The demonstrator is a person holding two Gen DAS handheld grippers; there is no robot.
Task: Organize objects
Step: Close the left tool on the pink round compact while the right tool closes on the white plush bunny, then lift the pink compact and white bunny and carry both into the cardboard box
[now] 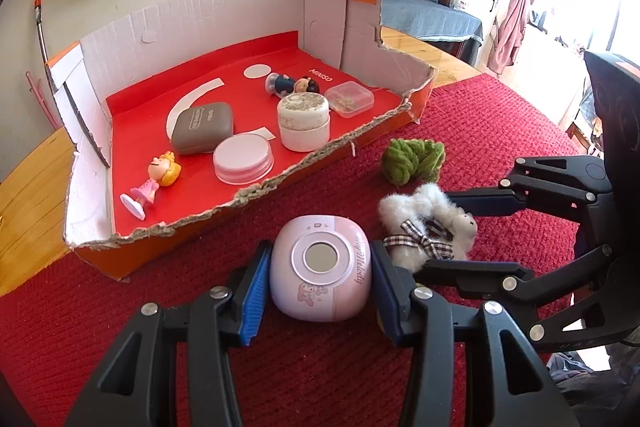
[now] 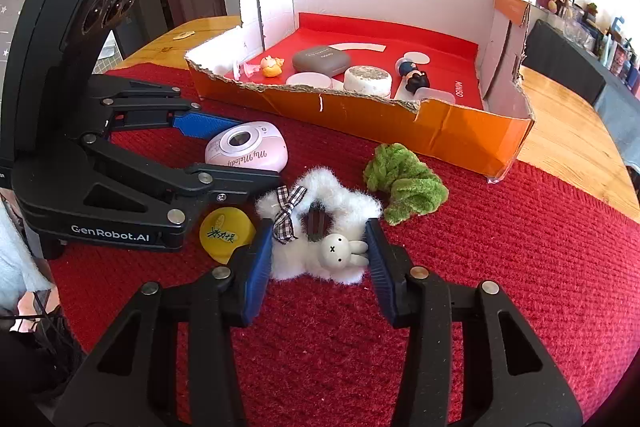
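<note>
A pink My Melody device lies on the red mat between the open fingers of my left gripper; the pads stand close to its sides, contact unclear. It also shows in the right wrist view. A white fluffy star clip with a rabbit charm lies between the open fingers of my right gripper; it also shows in the left wrist view. A green knitted piece lies beside it. A yellow round tag lies by my left gripper.
An orange cardboard box with a red floor holds a grey case, white jars, a flat round tin, a clear box and two figurines. Wooden table around the mat.
</note>
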